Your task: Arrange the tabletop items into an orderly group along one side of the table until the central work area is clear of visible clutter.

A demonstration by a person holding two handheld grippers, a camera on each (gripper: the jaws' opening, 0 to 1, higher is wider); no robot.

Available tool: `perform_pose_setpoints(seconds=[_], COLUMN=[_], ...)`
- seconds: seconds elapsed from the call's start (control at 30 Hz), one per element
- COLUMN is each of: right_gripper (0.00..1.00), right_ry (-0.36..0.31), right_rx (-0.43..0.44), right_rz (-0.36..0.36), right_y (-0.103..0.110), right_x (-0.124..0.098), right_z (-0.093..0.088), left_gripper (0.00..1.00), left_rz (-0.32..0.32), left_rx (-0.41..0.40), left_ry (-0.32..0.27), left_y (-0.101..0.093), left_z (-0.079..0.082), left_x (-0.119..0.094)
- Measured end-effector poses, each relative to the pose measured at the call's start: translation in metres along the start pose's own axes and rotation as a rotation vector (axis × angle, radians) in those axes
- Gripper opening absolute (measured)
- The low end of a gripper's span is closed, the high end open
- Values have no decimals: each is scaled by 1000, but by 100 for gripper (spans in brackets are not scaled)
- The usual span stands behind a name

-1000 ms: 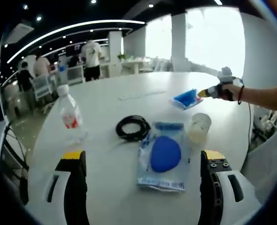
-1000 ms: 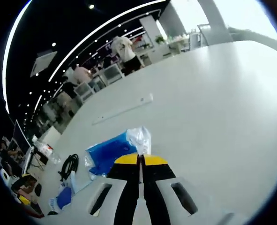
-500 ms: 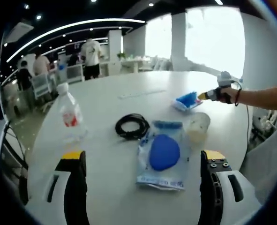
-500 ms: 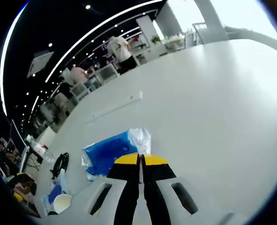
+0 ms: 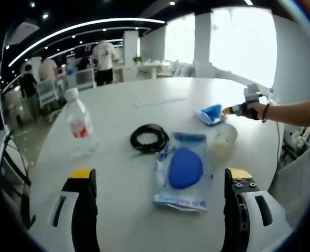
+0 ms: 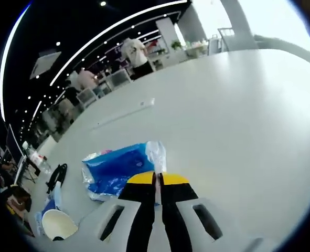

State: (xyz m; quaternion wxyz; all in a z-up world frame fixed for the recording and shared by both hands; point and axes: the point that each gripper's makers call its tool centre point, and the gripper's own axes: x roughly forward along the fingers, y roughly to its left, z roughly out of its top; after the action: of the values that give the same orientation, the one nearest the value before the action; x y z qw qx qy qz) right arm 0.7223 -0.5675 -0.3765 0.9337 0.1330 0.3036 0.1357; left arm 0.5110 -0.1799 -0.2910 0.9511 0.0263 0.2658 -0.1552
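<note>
On the round white table stand a clear water bottle with a red label, a coil of black cable, a clear bag holding a round blue item and a pale cup. My left gripper hovers open and wide at the near edge, nothing between its jaws. Beyond the cup, my right gripper is shut on the clear edge of a blue packet. In the right gripper view the jaws pinch that packet, with the cup and cable at lower left.
A thin white strip lies across the far part of the table, also seen as a strip beyond the packet. A person's hand holds the right gripper. Chairs, desks and standing people fill the room behind the table.
The right gripper has drawn the blue packet across the table closer to the cup. The left gripper stays open and nearly still.
</note>
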Motion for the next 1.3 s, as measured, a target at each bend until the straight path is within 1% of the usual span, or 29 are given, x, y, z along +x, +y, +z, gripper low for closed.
perform_pose_setpoints(seconds=[0.1, 0.3, 0.4, 0.47, 0.6, 0.7, 0.77, 0.9, 0.97, 1.0, 1.07, 1.1, 1.17, 1.2, 1.3], right_gripper=[7, 17, 26, 34, 46, 57, 62, 75, 82, 85, 89, 91, 94, 96, 98], right_ry=[6, 6, -16, -22, -34, -36, -42, -41, -32, -26, -10, -7, -2, 3, 27], right_rx=[-17, -1, 19, 22, 23, 24, 12, -16, -55, -80, -111, -131, -158, -169, -204], right_rz=[-8, -14, -16, -18, 0, 17, 35, 88, 116, 132, 154, 183, 218, 228, 286], right_y=[0, 1, 2, 3, 9, 14, 20, 38, 49, 49, 55, 67, 81, 86, 109], right_x=[1, -1, -6, -7, -12, -15, -19, -28, -33, -33, -36, -39, -44, -46, -54], right_z=[0, 0, 6, 9, 15, 16, 17, 18, 16, 17, 14, 12, 8, 6, -3], left_gripper=[99, 99, 99, 99, 99, 99, 99, 99, 99, 99, 99, 99, 99, 99, 99], left_rz=[-3, -4, -5, -6, -8, -10, -12, -16, -16, -19, -21, -22, -24, -27, -38], left_rx=[2, 1, 1, 2, -1, -3, -6, -11, -14, -16, -18, -18, -17, -13, -7], left_ry=[4, 5, 3, 1, -2, -4, -7, -9, -9, -10, -10, -8, -10, -21, -24], left_y=[-1, -1, -2, -2, -3, -4, -5, -5, -5, -5, -6, -6, -7, -8, -10], left_z=[-1, 0, 1, 1, 2, 3, 4, 4, 4, 5, 5, 4, 5, 7, 9], left_x=[0, 0, -1, -1, -2, -3, -5, -6, -7, -8, -8, -8, -8, -9, -10])
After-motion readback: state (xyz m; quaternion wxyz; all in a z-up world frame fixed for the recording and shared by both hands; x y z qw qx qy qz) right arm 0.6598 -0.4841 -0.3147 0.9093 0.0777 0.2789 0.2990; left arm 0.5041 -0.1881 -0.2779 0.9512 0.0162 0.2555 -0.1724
